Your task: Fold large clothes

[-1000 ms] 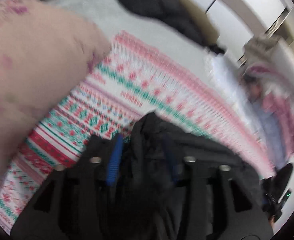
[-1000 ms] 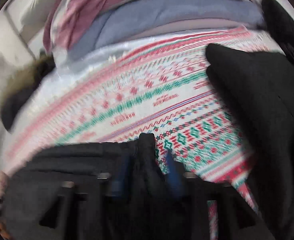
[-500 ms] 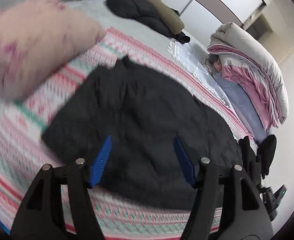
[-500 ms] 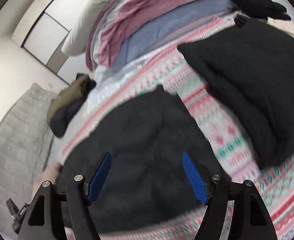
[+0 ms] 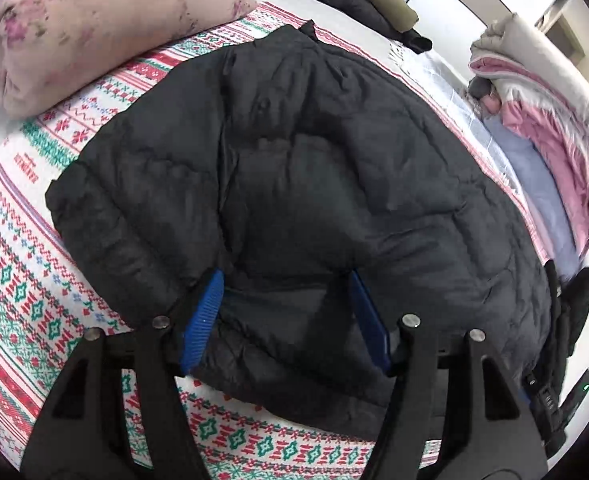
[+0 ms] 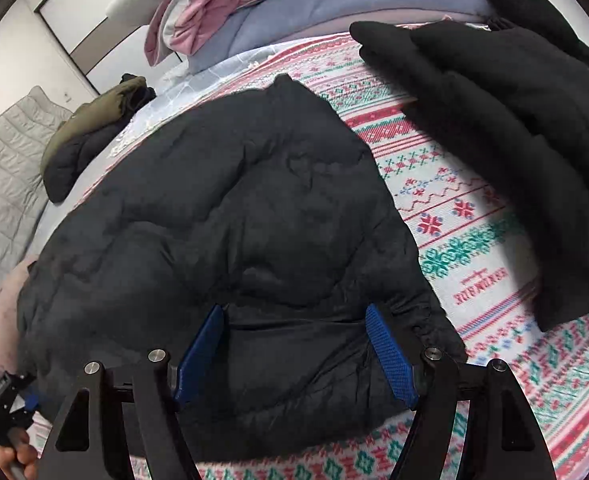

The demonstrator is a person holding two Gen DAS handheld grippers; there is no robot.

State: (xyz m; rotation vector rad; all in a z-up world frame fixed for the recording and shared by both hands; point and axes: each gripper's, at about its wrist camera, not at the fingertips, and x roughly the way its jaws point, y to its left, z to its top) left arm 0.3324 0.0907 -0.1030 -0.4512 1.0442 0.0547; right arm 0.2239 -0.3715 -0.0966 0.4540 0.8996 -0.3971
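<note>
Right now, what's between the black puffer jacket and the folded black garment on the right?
In the right wrist view, only bare patterned blanket separates the black puffer jacket from the folded black garment.

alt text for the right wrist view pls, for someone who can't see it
The right tongs hang open over a black puffer jacket spread on a red, green and white patterned blanket. A second black garment lies to its right, folded bedding beyond.

Left gripper [image 5: 286, 312]: matte black angular arms, silver round screws, ribbed blue pads [image 5: 202, 320]. Right gripper [image 6: 294, 348]: same black frame, silver screws, textured blue pads [image 6: 390, 356]. Bare skin seen at left hand [image 6: 16, 458].
</note>
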